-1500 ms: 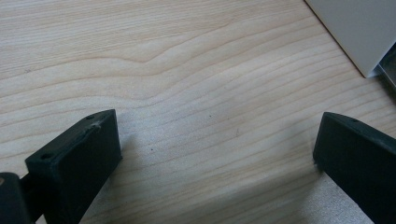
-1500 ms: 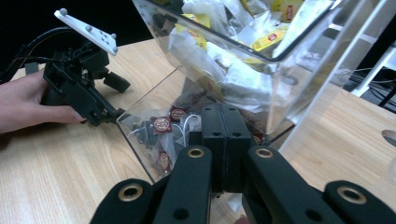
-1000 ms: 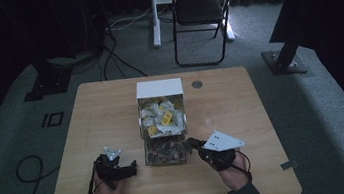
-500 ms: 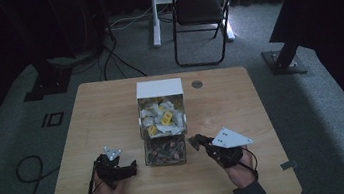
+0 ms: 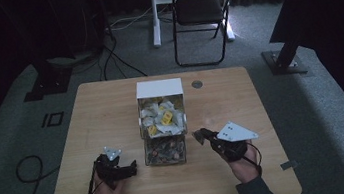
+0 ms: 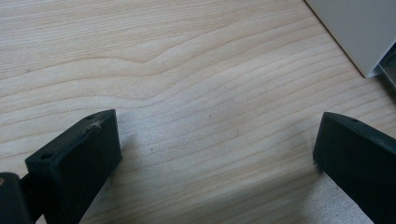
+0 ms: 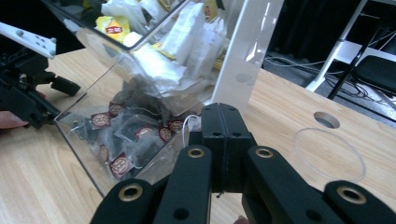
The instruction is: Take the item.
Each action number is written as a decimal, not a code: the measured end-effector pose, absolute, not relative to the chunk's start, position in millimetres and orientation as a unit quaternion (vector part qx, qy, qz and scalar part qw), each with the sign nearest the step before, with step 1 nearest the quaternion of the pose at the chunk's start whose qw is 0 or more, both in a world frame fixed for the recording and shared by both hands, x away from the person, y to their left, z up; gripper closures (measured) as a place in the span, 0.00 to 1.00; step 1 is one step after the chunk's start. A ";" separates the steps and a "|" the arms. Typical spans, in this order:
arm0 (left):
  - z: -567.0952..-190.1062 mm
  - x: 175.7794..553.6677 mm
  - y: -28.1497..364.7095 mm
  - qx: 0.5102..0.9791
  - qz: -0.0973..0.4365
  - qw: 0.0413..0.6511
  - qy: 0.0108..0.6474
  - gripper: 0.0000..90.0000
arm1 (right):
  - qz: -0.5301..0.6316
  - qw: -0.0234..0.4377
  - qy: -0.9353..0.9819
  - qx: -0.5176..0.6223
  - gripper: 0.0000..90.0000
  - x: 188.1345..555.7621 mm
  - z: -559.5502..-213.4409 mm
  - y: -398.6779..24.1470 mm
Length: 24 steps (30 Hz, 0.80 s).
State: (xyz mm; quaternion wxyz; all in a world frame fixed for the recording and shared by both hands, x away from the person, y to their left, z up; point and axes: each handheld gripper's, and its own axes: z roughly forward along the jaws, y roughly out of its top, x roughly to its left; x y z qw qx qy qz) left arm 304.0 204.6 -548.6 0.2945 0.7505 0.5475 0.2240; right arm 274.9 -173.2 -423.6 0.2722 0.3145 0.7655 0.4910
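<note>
A clear two-tier box (image 5: 163,128) stands mid-table. Its upper tier holds white and yellow sachets (image 5: 162,116); its lower tier holds dark tea bags with red tags (image 5: 165,151). My left gripper (image 5: 131,169) rests on the table just left of the box's front. In the left gripper view this gripper (image 6: 217,135) is open over bare wood. My right gripper (image 5: 198,135) hovers right of the box and points at it. Seen in the right gripper view, it (image 7: 227,126) is shut, close to the box's clear wall (image 7: 140,93), with nothing visible between the jaws.
A clear round disc (image 7: 327,154) lies on the wooden table (image 5: 111,110) to the right of the box, near a round cable hole (image 5: 197,84). A folding chair (image 5: 200,17) and desk legs stand beyond the far edge.
My right gripper has shifted a little to the right and risen slightly, staying shut. The left gripper has not moved.
</note>
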 end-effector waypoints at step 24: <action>-548.5 304.0 204.6 0.751 0.224 0.294 0.548 0.01 | 0.486 0.286 0.756 0.333 1.00 291.0 -415.6 -186.8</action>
